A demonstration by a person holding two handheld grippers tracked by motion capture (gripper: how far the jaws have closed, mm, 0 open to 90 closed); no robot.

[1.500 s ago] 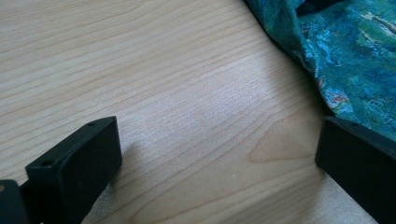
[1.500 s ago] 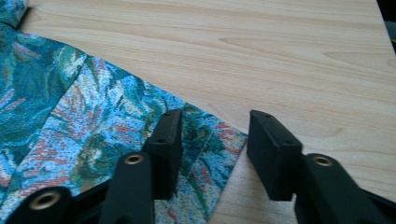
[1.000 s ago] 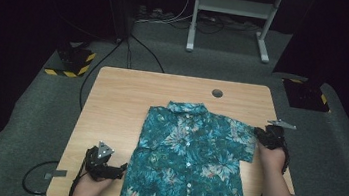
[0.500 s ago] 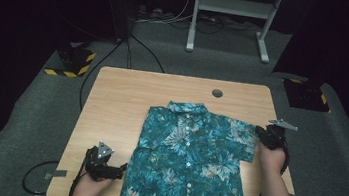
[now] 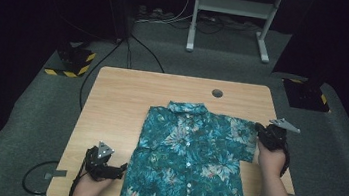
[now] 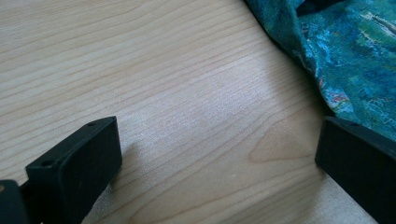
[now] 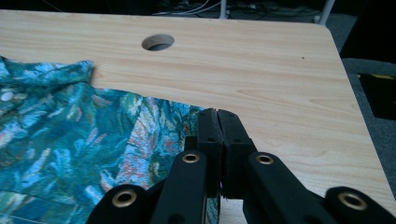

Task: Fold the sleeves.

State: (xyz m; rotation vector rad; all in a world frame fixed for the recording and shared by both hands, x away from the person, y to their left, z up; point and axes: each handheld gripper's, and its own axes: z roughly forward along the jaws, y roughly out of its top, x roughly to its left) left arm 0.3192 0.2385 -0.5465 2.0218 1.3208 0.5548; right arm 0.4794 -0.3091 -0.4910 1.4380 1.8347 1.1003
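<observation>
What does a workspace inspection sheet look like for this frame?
Surface: wooden table, round hole near far edge.
Job's things: teal floral shirt laid flat, buttoned, collar away from the person.
Clutter: nothing seen.
Grippers: left tool open, on bare wood beside the shirt's edge; right tool shut, at the shirt's sleeve; whether it pinches fabric is unclear.
Cables: one loops off the left tool; floor cables beyond.
Surroundings: dark room, grey carpet, white stand.
</observation>
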